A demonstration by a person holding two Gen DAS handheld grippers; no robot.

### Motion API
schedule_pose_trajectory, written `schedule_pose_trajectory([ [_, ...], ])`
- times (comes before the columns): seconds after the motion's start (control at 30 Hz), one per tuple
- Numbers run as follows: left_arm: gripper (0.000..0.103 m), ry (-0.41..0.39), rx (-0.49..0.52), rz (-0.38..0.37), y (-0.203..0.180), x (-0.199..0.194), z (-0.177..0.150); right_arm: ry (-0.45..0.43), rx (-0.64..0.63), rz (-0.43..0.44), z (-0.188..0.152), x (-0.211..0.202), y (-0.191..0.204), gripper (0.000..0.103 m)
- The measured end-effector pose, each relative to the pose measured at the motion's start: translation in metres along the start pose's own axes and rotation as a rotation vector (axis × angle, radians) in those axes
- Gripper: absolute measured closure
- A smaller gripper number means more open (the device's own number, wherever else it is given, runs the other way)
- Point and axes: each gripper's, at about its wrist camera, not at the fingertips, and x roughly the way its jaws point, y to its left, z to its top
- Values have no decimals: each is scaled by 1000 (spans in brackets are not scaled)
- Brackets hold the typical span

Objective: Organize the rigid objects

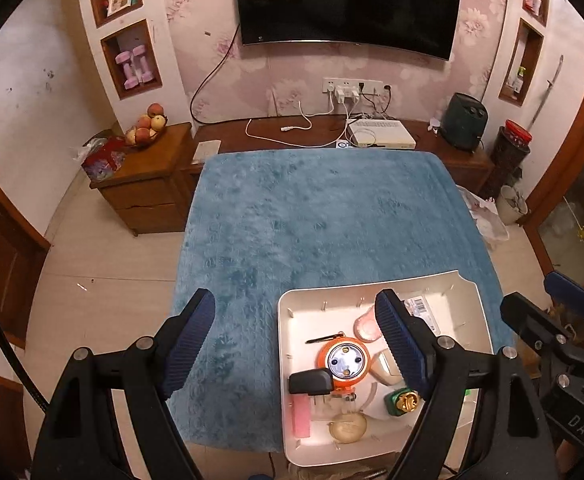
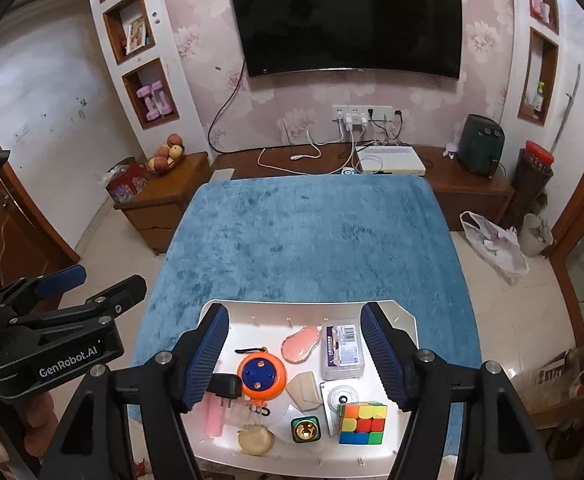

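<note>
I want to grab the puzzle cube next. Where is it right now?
The cube is in the right wrist view, at the near right corner of the white tray, just right of the green box. The left wrist view does not show it.

Counter (image 2: 304, 240): draped in a blue plush cover. One white tray (image 2: 406, 322) rests on its near edge, filled with small items; the rest of the cover lies bare.

One tray (image 2: 406, 322), one cube (image 2: 362, 424)
</note>
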Motion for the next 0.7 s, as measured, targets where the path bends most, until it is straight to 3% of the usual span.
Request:
schedule_pose_trajectory([
  [0.7, 19, -32, -21, 29, -5, -12, -7, -8, 25, -24, -1, -11, -9, 33],
])
